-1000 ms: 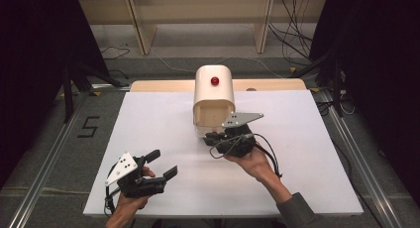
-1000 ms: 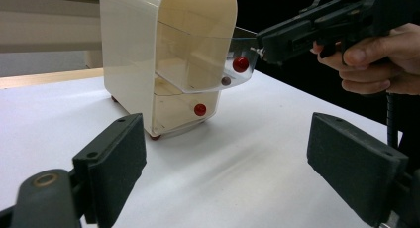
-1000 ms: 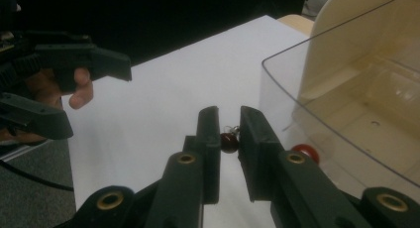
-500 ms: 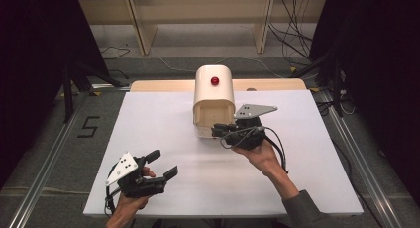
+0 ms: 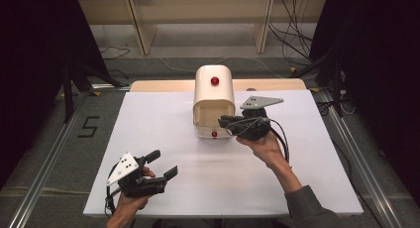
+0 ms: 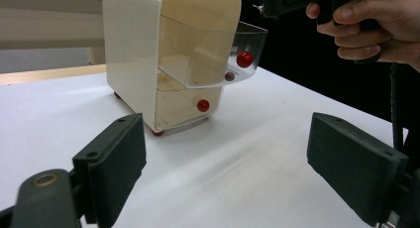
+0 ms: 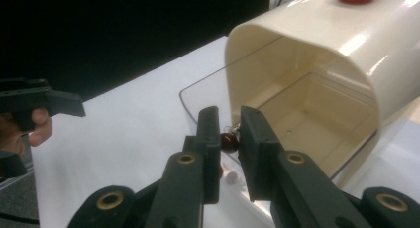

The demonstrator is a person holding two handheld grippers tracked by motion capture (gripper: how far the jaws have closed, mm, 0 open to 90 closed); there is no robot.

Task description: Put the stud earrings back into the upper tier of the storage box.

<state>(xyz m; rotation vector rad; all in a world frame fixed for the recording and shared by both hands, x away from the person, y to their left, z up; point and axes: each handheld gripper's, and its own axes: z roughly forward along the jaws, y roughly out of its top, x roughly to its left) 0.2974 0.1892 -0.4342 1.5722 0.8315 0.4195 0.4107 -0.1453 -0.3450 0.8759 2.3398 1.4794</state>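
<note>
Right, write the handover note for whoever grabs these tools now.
Right tool: shut on the red knob of the upper clear drawer, which is pulled partway out of the cream cabinet.
Left tool: open, holding nothing, near the table's front left, apart from the cabinet.
Lower drawer: in, untouched.
Done: knob gripped, upper drawer partly open.
Left: probably finish the pull, steadying the cabinet with the left tool if it slides.

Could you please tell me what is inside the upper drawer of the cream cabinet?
The pulled-out clear upper drawer looks empty through its walls. Its rear, inside the cream cabinet, is hidden. The right gripper pinches its red knob.
</note>
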